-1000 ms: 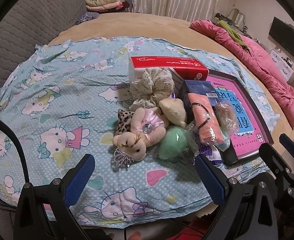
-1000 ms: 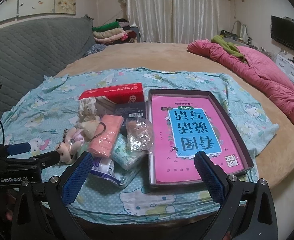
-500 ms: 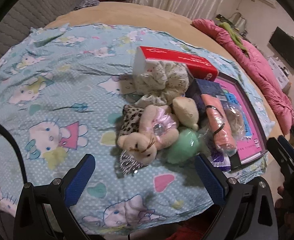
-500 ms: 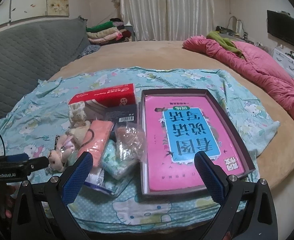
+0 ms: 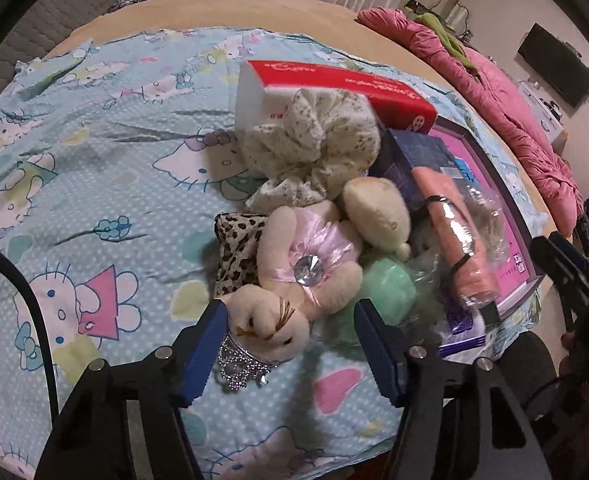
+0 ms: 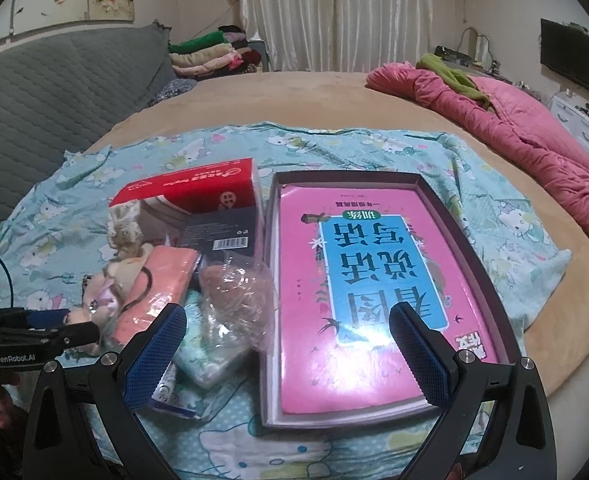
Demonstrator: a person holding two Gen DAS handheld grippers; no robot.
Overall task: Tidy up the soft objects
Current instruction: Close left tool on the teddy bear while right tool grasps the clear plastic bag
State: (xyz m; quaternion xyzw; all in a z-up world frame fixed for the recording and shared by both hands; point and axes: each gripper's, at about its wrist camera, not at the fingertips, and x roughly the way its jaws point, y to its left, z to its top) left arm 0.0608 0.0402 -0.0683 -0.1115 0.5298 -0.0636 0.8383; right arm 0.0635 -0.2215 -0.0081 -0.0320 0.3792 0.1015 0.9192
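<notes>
A pile of soft things lies on the Hello Kitty sheet [image 5: 94,184]. A cream plush bear in a pink dress [image 5: 294,276] lies head toward me, wearing a silver crown [image 5: 242,364]. My left gripper [image 5: 290,340] is open, its blue pads either side of the bear's head, not clamped. Around it lie a leopard pouch [image 5: 234,252], a green plush [image 5: 386,292], a beige plush [image 5: 378,212], a floral scrunchie [image 5: 314,144] and a rolled orange towel [image 5: 454,236]. My right gripper [image 6: 286,356] is open and empty, above the dark tray [image 6: 450,216] holding a pink book [image 6: 374,292].
A red tissue box [image 5: 342,88] and a dark blue box [image 5: 414,160] stand behind the pile. A clear bag [image 6: 234,296] and wipes pack [image 6: 206,356] lie beside the tray. A pink quilt [image 6: 514,136] lies at right, a grey headboard [image 6: 54,88] at left.
My left gripper has moved forward and down to the bear, and its jaws have narrowed around the head. My right gripper has moved slightly closer to the tray.
</notes>
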